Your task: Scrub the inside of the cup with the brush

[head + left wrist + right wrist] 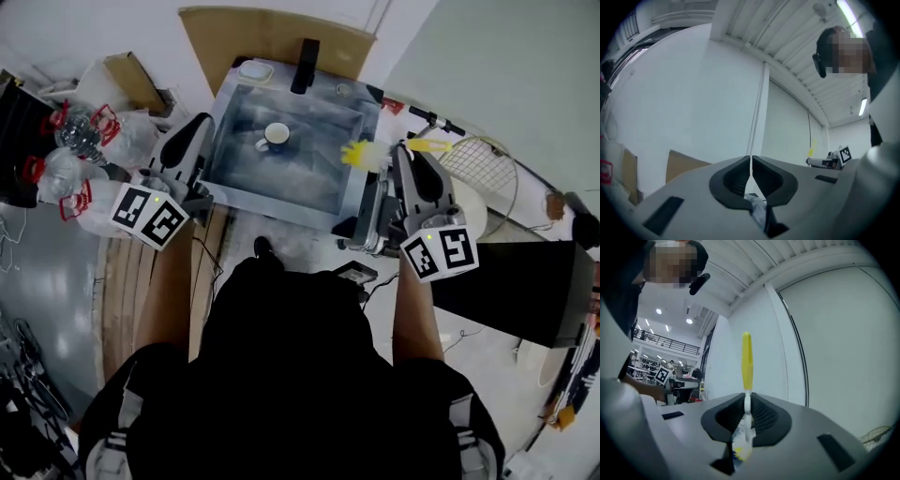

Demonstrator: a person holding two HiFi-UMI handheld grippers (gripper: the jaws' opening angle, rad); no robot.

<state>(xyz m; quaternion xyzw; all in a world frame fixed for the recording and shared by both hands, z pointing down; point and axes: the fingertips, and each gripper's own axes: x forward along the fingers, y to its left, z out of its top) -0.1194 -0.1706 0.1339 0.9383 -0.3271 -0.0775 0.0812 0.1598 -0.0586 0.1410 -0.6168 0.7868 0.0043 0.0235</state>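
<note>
A white cup [276, 136] with a dark inside stands upright in the steel sink [309, 173], seen only in the head view. My left gripper [200, 122] hovers over the sink's left rim, apart from the cup. In its own view the left gripper [751, 161] is shut, nothing between the jaws, facing a white wall. My right gripper [405, 152] hangs by the sink's right rim, shut on the brush [362, 155], which lies crosswise with its bristles toward the sink. In the right gripper view the right gripper [747, 397] clamps the brush's white neck; the yellow handle [746, 362] sticks up.
A black faucet [306, 66] stands at the sink's back edge, with a small white dish [255, 69] to its left. Plastic bottles with red handles [75, 141] crowd the left. A wire rack [483, 164] and a black box [506, 281] are on the right. Cardboard [277, 37] leans behind the sink.
</note>
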